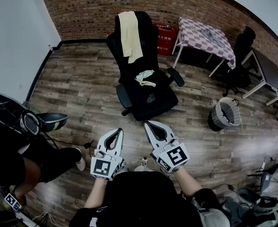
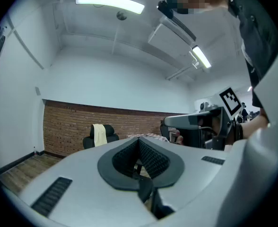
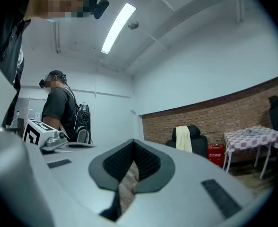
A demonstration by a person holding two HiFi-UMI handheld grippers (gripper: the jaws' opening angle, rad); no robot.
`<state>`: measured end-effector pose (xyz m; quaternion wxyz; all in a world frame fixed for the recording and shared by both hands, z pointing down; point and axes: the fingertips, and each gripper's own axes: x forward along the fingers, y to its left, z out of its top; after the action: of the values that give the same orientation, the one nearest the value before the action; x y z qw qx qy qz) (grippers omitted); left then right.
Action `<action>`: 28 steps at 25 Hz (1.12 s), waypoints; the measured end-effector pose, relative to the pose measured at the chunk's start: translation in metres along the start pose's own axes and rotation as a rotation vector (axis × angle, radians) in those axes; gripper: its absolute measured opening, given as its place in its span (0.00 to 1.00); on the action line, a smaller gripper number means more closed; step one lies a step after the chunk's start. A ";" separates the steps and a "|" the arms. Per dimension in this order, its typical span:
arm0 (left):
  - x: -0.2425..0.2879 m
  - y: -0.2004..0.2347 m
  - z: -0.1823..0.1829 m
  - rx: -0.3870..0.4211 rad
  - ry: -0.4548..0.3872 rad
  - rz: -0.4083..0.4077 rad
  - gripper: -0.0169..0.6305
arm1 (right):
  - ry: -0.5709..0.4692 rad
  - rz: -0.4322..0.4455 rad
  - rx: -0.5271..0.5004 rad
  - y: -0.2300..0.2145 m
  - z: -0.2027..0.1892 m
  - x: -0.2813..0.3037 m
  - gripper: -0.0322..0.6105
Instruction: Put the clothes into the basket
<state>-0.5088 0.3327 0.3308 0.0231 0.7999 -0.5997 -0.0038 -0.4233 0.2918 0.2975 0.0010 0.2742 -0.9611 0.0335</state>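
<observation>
A cream garment point(image 1: 129, 34) hangs over the backrest of a black office chair point(image 1: 143, 103). A small pale garment point(image 1: 145, 77) and a dark item point(image 1: 151, 98) lie on its seat. A grey piece point(image 1: 210, 34) lies on the checkered table point(image 1: 195, 40). The round slatted basket point(image 1: 225, 113) stands on the floor right of the chair. My left gripper point(image 1: 115, 133) and right gripper point(image 1: 151, 126) are held level close to my body, well short of the chair, both shut and empty. The left gripper view shows the chair's cream garment point(image 2: 99, 135) far off beyond the shut left gripper point(image 2: 140, 141); the right gripper point(image 3: 133, 143) sees that garment point(image 3: 183, 138) too.
A red crate point(image 1: 166, 38) stands by the brick wall behind the chair. A desk point(image 1: 266, 72) and a second black chair point(image 1: 240, 56) are at the far right. A seated person point(image 1: 16, 150) is at my left, and gear lies on the floor at the lower right point(image 1: 266, 193).
</observation>
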 end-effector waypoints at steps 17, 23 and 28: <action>0.021 -0.021 0.002 0.011 -0.008 0.048 0.05 | -0.013 0.034 0.043 -0.029 -0.002 -0.016 0.06; 0.025 -0.026 -0.004 0.005 -0.003 0.062 0.05 | 0.002 0.049 0.053 -0.034 -0.010 -0.019 0.06; 0.032 -0.018 0.000 0.003 -0.011 0.066 0.05 | 0.010 0.046 0.048 -0.040 -0.007 -0.014 0.06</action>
<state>-0.4822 0.3067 0.3312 0.0190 0.7798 -0.6257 -0.0066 -0.3907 0.2653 0.3069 -0.0016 0.2517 -0.9661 0.0579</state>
